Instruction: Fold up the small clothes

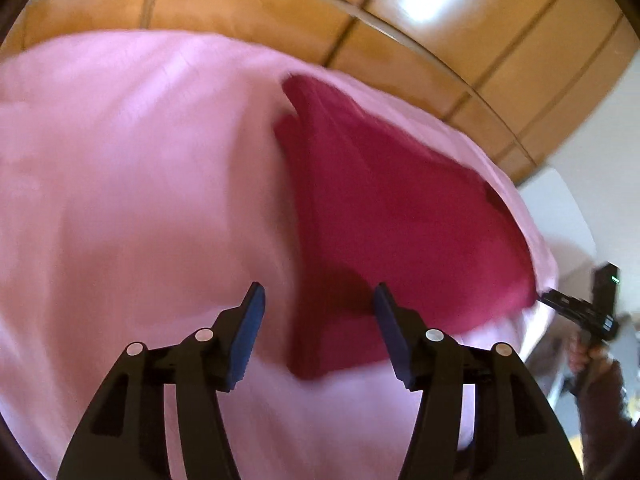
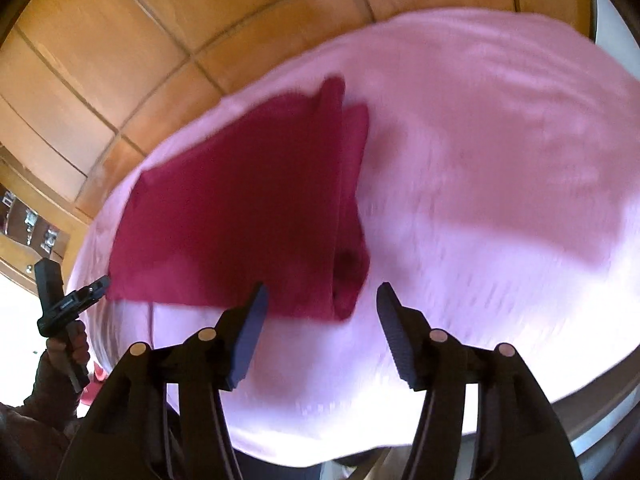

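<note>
The left claw (image 1: 318, 300) has its fingers spread wide, gripping nothing. The right claw (image 2: 322, 300) is likewise spread, with nothing between its fingers. Each is held up in a hand (image 2: 66, 350), pointing forward and downward.

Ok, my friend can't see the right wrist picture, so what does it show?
A dark red cloth, folded flat with a rolled edge, lies on a pink sheet. The right gripper hangs open just above the cloth, holding nothing. The left gripper sits at the far left edge in a hand, over an orange tiled floor.
</note>
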A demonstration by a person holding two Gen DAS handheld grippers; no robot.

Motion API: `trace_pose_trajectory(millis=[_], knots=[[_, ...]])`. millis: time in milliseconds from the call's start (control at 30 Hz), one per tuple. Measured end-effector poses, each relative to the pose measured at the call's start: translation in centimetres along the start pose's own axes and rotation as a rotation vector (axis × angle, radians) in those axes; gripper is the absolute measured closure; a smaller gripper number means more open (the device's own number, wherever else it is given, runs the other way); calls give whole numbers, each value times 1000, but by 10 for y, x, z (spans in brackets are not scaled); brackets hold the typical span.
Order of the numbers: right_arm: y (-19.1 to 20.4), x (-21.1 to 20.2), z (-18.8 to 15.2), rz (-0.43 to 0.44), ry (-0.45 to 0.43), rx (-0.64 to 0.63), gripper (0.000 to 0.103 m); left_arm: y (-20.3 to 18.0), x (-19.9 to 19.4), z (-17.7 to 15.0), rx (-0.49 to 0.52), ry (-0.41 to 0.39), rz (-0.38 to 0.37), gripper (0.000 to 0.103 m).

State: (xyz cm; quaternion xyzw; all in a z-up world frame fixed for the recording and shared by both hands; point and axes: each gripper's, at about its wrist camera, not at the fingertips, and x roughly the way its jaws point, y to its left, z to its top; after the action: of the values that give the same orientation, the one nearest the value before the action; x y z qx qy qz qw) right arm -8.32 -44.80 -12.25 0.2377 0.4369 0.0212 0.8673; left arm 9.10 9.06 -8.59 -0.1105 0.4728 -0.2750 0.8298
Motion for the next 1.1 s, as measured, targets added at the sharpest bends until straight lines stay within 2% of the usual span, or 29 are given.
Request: trace_pose_trajectory(millis=[33, 67, 100, 167, 267, 333, 400, 467, 567, 667, 700, 767, 800, 833, 967, 1033, 1100], knots=[[1, 7, -4, -15, 12, 1, 78, -3, 2, -8, 14, 2, -2, 47], [2, 12, -6, -28, 26, 3, 84, -4, 5, -12, 20, -5, 6, 47], [4, 15, -7, -39, 29, 7, 86, -4, 6, -13, 18, -5, 4, 49], [8, 9, -6, -55, 8, -9, 90, -5, 10, -12, 9, -2, -8, 72], [18, -17, 0, -78, -48, -53, 92, -3, 3, -8, 25, -14, 7, 85], [14, -22, -1, -98, -48, -50, 93, -4, -4, -10, 45, -17, 3, 86], [5, -3, -4, -130, 10, -41, 94, -5, -5, -16, 49, -7, 6, 86], [-8, 21, -16, -172, 73, -7, 103, -5, -1, -23, 41, 7, 15, 86], [-17, 18, -19, -162, 53, 43, 103, -3, -5, -22, 10, 4, 33, 82], [-10, 1, -8, -215, 13, 12, 98, -10, -16, -13, 19, -33, 84, 81], [-8, -5, -4, -218, -8, 10, 93, -12, -21, -8, 21, -61, 100, 81], [1, -16, 6, -221, -64, 2, 70, -15, -29, 1, 11, -110, 113, 81], [11, -18, 13, -231, -108, -19, 53, -15, -32, 3, 5, -127, 111, 81], [20, -18, 20, -232, -136, -34, 49, -17, -34, 8, -3, -151, 102, 81], [71, 15, 49, -189, -160, -137, 45, -34, -21, 29, 24, -167, 109, 81], [97, 42, 63, -216, -149, -209, 39, -44, -12, 36, 48, -168, 116, 81], [115, 69, 79, -236, -135, -252, 38, -53, -2, 43, 68, -155, 123, 81]])
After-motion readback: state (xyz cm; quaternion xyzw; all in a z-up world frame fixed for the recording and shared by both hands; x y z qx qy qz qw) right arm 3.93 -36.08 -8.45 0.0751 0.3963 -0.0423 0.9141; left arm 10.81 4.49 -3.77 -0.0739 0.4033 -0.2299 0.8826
